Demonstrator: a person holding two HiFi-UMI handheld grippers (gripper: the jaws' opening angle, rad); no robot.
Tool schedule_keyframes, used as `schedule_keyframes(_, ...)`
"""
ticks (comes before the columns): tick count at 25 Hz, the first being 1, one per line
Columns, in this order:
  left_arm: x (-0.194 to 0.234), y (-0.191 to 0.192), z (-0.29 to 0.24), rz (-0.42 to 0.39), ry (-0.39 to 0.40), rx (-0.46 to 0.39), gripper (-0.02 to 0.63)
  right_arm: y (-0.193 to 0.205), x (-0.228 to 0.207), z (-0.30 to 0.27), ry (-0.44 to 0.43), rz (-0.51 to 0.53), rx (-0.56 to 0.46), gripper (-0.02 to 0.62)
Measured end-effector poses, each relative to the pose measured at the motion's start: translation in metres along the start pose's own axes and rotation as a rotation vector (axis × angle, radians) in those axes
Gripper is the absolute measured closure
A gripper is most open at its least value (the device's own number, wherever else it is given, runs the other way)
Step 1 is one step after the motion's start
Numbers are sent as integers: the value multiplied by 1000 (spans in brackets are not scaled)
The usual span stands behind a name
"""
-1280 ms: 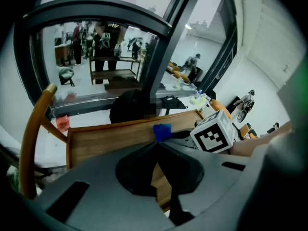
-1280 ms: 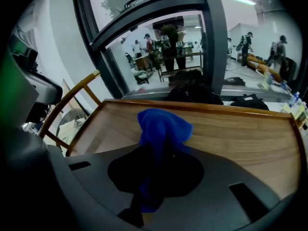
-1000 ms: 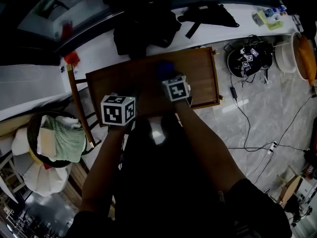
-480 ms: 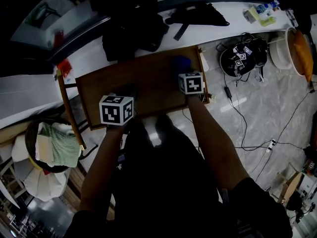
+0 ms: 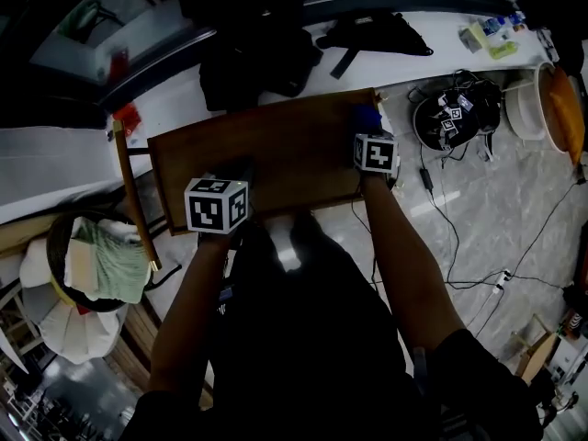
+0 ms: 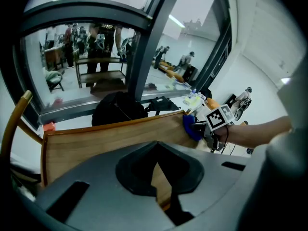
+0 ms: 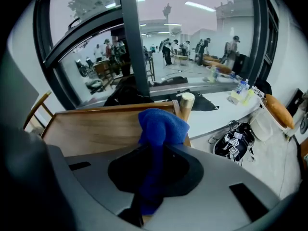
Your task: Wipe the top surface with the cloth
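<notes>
Tongs-wise: got the right tongs [image 7: 153, 170] clamped on the cloth [image 7: 161, 126] at the surface's [image 5: 276, 145] far right corner, left tongs [image 6: 159, 170] closed on nothing by the near edge. Looks soft, light, floppy, so probably best pinched mid-bunch and pressed flat

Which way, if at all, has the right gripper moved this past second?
Yes: the right gripper, holding the cloth, slid rightward to the wooden top's right edge.
</notes>
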State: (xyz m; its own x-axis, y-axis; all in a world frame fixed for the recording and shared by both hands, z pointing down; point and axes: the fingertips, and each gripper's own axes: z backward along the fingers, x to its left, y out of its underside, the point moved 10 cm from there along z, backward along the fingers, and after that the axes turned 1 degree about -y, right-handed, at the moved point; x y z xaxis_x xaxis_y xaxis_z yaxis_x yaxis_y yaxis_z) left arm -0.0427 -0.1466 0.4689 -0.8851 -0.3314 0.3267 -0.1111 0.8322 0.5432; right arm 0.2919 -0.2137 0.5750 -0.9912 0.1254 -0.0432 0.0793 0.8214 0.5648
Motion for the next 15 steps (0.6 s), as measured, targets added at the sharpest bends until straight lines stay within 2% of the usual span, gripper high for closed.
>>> schedule_keyframes(5,27,11,33,48,-42,-43,595,-2,4,4,16,-55,3,538)
schedule_keyframes(7,44,16,53,69,-58,-70,595,-6,19,14,-8,-63,-35,538)
schedule_keyframes(10,72,25,85,79,-76,-94,594,-12,70,26,-99,-56,-110,538)
schedule_keyframes(15,116,43,143,75,-97,-125,595,-5,198,44,-300,-61,-143,538)
